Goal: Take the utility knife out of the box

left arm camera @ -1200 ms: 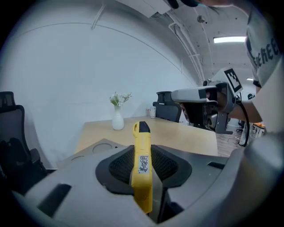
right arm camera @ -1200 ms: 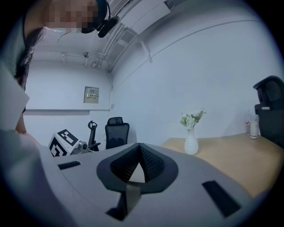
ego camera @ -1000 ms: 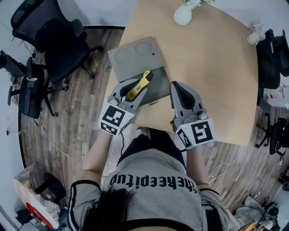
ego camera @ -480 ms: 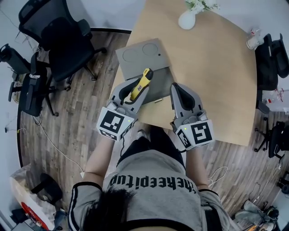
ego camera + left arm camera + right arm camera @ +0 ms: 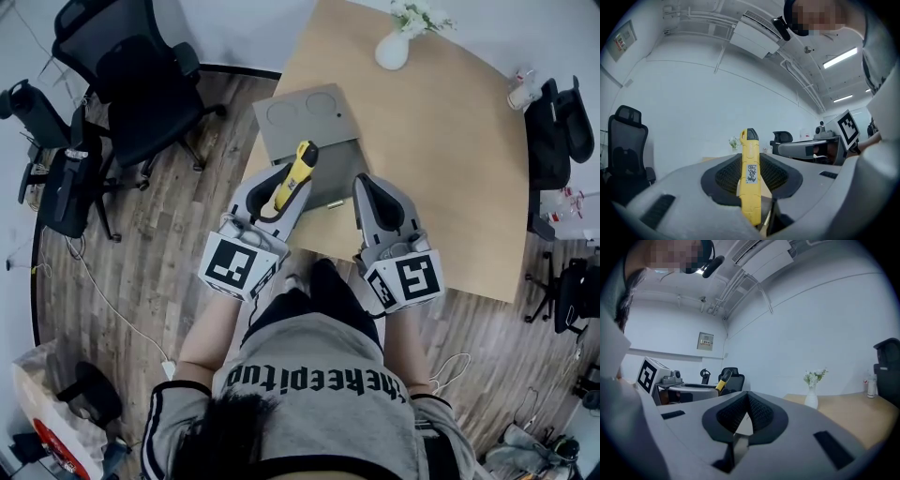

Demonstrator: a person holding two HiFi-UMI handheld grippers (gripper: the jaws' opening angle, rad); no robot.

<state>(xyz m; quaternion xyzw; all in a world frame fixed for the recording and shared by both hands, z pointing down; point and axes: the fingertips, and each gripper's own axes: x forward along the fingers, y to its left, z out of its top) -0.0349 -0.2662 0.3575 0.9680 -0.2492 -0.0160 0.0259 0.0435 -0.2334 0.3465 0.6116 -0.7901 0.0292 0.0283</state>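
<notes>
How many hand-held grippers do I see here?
2. The left hand-held gripper holds the yellow utility knife; the right hand-held gripper, shut and empty, is beside it.

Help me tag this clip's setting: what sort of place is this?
Likely an office or meeting room: a black wheeled office chair, a large pale wooden table, strip ceiling lights.

An office: black swivel chairs (image 5: 141, 89) beside a large wooden table (image 5: 450, 169), strip lights (image 5: 840, 56) overhead
</notes>
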